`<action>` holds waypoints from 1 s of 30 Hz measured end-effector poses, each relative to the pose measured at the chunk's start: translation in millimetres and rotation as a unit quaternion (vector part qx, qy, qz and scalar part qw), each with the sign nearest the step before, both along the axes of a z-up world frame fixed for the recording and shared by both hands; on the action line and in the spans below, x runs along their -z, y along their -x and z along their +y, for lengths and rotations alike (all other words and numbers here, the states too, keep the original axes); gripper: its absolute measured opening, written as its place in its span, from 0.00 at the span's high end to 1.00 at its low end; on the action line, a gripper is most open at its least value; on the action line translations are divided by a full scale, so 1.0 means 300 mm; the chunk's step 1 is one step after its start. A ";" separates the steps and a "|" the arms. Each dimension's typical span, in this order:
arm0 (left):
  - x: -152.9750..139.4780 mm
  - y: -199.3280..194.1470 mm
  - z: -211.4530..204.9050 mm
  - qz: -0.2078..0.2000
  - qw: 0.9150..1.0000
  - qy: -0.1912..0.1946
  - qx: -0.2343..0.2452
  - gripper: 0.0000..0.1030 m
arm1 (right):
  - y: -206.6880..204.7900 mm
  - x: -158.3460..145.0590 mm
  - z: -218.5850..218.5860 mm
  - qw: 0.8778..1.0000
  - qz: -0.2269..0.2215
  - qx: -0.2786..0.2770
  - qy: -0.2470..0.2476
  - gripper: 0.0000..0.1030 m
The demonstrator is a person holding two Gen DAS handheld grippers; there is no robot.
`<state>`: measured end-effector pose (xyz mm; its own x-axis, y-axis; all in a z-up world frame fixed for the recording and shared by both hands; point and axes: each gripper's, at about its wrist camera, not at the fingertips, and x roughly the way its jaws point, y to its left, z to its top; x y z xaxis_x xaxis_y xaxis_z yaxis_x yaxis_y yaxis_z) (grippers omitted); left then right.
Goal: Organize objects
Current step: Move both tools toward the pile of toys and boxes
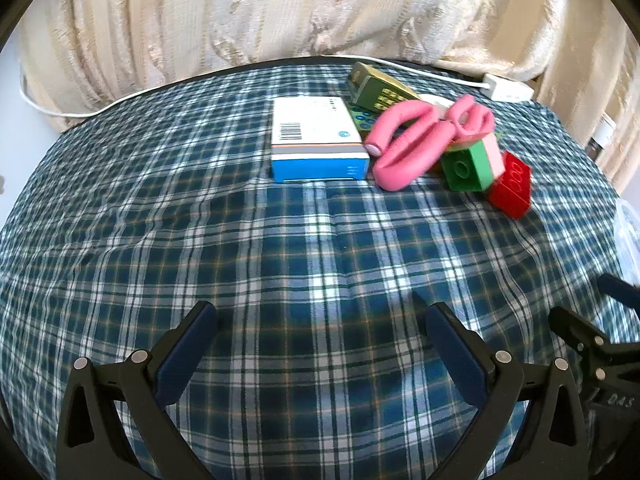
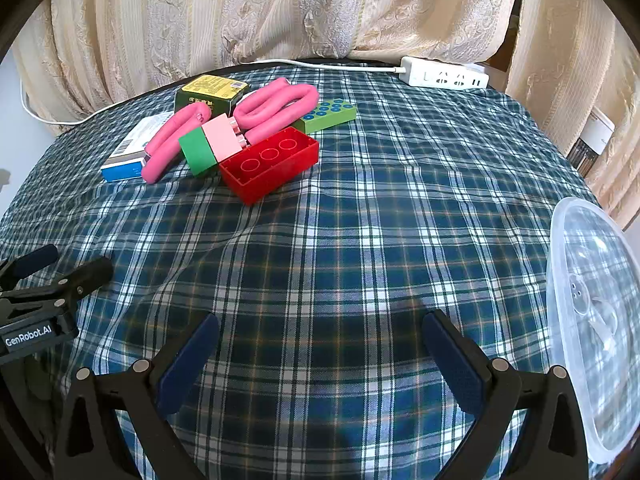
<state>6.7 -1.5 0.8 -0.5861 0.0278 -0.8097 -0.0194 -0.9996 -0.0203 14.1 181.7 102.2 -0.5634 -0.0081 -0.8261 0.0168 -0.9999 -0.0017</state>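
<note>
A heap of objects lies at the far side of the plaid-covered table (image 2: 360, 240). It holds a white and blue box (image 1: 316, 144), a dark green box (image 2: 210, 94), a pink foam grip trainer (image 2: 276, 110), a green and pink brick (image 2: 210, 146), a red brick (image 2: 270, 164) lying hollow side up, and a flat green block with blue dots (image 2: 330, 114). My left gripper (image 1: 320, 322) hovers open over bare cloth, well short of the white and blue box. My right gripper (image 2: 320, 332) is open too, over bare cloth nearer than the red brick. Nothing is between either pair of fingers.
A clear plastic tub (image 2: 596, 312) stands at the right edge of the table. A white power strip (image 2: 446, 73) with its cable lies at the back edge, before cream curtains (image 2: 280, 8). The right gripper shows at the lower right of the left wrist view (image 1: 600, 332).
</note>
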 end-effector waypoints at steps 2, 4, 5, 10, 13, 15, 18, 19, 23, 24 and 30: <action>-0.001 -0.001 0.009 0.000 1.000 0.000 0.006 0.00 | 0.000 0.000 0.000 1.000 0.000 0.000 0.000 0.00; 0.000 0.003 0.015 -0.002 1.000 0.000 0.011 0.00 | 0.000 0.000 0.001 1.000 0.000 0.000 0.000 0.00; -0.001 0.005 0.017 -0.003 1.000 0.000 0.014 0.00 | -0.001 0.000 0.001 1.000 0.000 0.000 0.000 0.00; 0.000 0.021 0.030 -0.009 0.999 -0.001 0.032 0.00 | -0.002 0.000 0.002 1.000 0.000 -0.001 0.001 0.00; -0.001 0.021 0.031 -0.011 0.999 -0.002 0.045 0.00 | -0.003 0.000 0.003 1.000 0.000 -0.001 0.001 0.00; -0.004 0.024 0.028 -0.013 0.999 -0.006 0.052 0.00 | -0.004 0.000 0.004 1.000 0.000 -0.001 0.001 0.00; -0.010 0.042 0.010 -0.021 0.998 -0.015 0.052 0.00 | 0.000 0.001 -0.004 1.000 0.000 -0.002 0.000 0.00; -0.011 0.051 0.002 -0.022 0.999 -0.013 0.048 0.00 | 0.001 0.001 -0.005 1.000 0.000 -0.002 0.000 0.00; -0.039 0.087 -0.032 -0.012 1.000 0.000 0.021 0.00 | 0.000 0.001 -0.006 1.000 0.000 -0.002 0.001 0.00; -0.052 0.097 -0.042 -0.008 1.000 0.002 0.016 0.00 | -0.001 0.001 -0.005 1.000 0.000 -0.002 0.001 0.00; -0.113 0.172 -0.067 0.002 1.000 0.013 0.006 0.00 | -0.005 0.001 -0.001 1.000 0.000 -0.002 0.002 0.00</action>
<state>-44.7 -21.6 34.8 -0.5885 0.0142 -0.8084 -0.0318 -0.9995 0.0055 15.5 181.2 102.0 -0.5641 -0.0140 -0.8256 0.0208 -0.9998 0.0027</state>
